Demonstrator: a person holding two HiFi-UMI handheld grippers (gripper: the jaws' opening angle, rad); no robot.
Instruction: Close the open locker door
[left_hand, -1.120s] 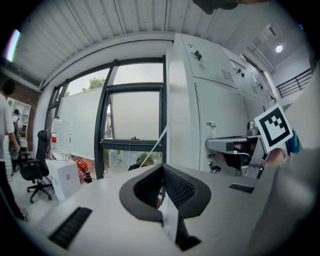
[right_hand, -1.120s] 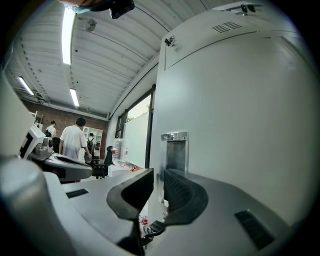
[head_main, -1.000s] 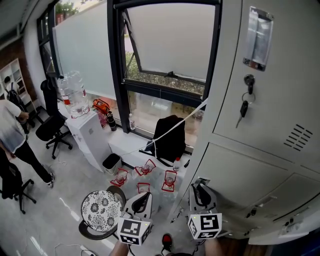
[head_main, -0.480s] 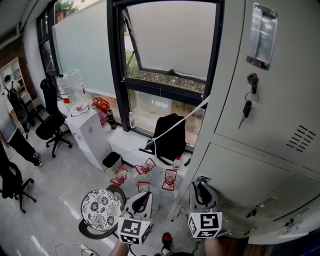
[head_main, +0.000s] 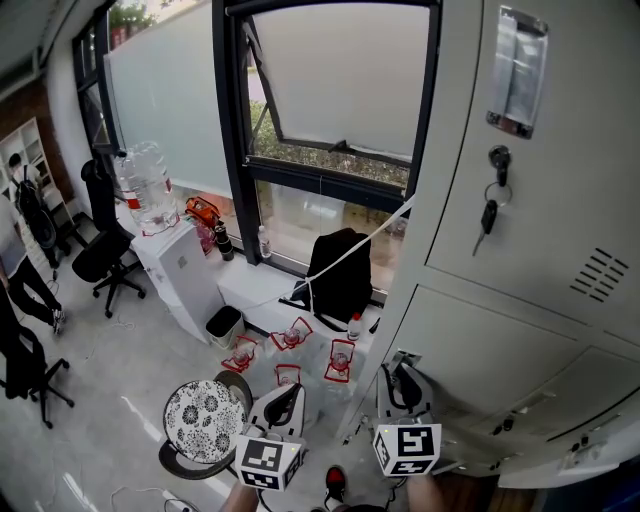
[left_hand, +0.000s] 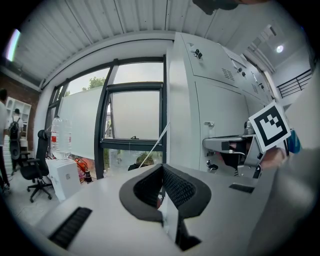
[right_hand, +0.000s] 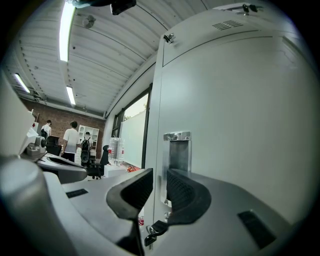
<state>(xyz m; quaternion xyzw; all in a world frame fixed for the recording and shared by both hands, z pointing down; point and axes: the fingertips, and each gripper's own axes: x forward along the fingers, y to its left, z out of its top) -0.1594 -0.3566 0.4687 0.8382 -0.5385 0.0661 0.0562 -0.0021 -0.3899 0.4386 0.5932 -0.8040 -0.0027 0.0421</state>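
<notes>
The grey locker door fills the right of the head view, with a recessed metal handle and keys hanging from its lock. Both grippers sit low in that view. My left gripper is away from the door, its jaws meeting at the tips with nothing in them. My right gripper is close to the lower locker's edge. In the right gripper view its jaws are opening, with a narrow gap and nothing between them. The handle and keys show beyond.
A dark-framed window is ahead with a black backpack below it. A white cabinet with water jugs, an office chair, a patterned stool and red-framed items are on the floor. A person stands far left.
The person at far left has walked further out of view. Both grippers have stayed almost where they were; the right one has shifted very slightly.
</notes>
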